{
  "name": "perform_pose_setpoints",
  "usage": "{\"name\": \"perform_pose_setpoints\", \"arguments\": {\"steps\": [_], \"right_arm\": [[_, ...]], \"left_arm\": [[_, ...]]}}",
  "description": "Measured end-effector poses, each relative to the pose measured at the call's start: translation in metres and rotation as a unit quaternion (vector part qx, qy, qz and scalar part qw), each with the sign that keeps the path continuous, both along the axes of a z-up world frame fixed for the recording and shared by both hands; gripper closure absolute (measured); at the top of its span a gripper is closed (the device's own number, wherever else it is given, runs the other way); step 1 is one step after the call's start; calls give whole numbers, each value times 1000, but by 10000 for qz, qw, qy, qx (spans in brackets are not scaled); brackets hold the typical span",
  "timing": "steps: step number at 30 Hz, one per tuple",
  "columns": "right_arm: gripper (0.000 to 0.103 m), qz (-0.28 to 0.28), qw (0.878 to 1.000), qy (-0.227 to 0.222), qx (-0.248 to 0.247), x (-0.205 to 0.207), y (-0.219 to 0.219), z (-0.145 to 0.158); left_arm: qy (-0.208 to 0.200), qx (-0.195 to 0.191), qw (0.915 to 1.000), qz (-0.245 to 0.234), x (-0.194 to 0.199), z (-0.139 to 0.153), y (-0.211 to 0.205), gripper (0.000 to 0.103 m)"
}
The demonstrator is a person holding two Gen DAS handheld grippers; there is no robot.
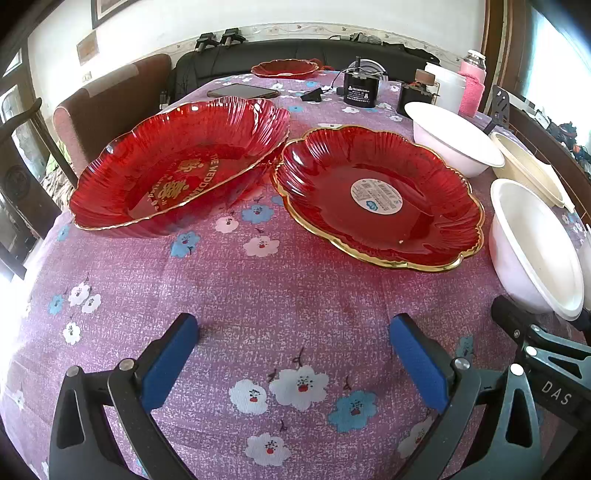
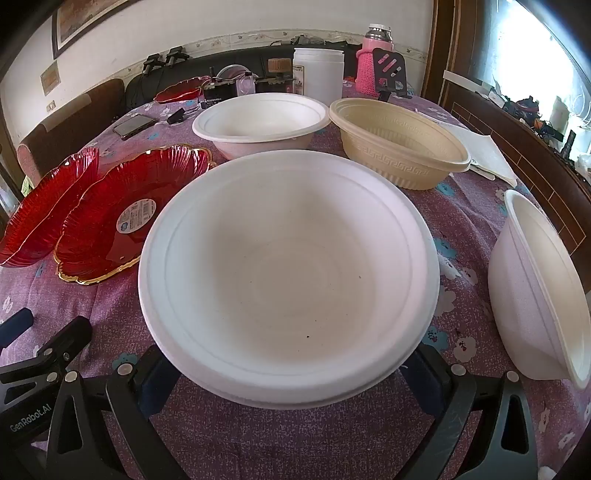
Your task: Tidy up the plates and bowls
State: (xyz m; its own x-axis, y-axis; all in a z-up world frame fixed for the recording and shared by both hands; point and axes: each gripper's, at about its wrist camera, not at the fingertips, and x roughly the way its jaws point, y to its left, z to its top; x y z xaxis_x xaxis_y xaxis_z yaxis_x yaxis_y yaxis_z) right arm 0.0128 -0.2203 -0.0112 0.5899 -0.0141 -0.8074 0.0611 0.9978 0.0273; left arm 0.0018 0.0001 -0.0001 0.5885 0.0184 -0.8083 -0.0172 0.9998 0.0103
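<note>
Bowls (image 2: 288, 273) four (one beige), red plates (image 1: 376, 199) three

White wall (image 1: 166, 22), black sofa (image 1: 295, 55), brown chair (image 1: 103, 99), bright window (image 2: 535, 55)

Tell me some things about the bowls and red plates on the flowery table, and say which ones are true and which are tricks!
1. The left gripper is open and holds nothing. True.
2. The red plate with the sticker has a gold rim. True.
3. The beige bowl is stacked inside a white bowl. False: it stands by itself on the tablecloth, beside the far white bowl.
4. The big white bowl in front of the right gripper is full of soup. False: it is empty.
5. The phone lies on a red plate. False: it lies on the tablecloth.
</note>
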Motion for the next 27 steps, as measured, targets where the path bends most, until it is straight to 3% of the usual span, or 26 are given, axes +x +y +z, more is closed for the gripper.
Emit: {"name": "perform_pose_setpoints", "arguments": {"steps": [6, 13, 16, 20, 27], "right_arm": [[0, 0, 10000, -1, 0, 0, 0, 0], [0, -6, 10000, 1, -11, -1, 2, 1], [0, -85, 10000, 40, 18, -2, 0, 0], [0, 126, 9990, 413, 121, -4, -3, 3], [0, 395, 9987, 328, 51, -22, -1, 2]], "left_arm": [[59, 7, 10000, 58, 1, 1, 2, 0], [554, -17, 9984, 87, 3, 3, 2, 0], [466, 12, 9988, 175, -2, 2, 0, 0], [324, -5, 9994, 83, -7, 2, 0, 0], [234, 70, 9995, 177, -9, 3, -2, 0]]}}
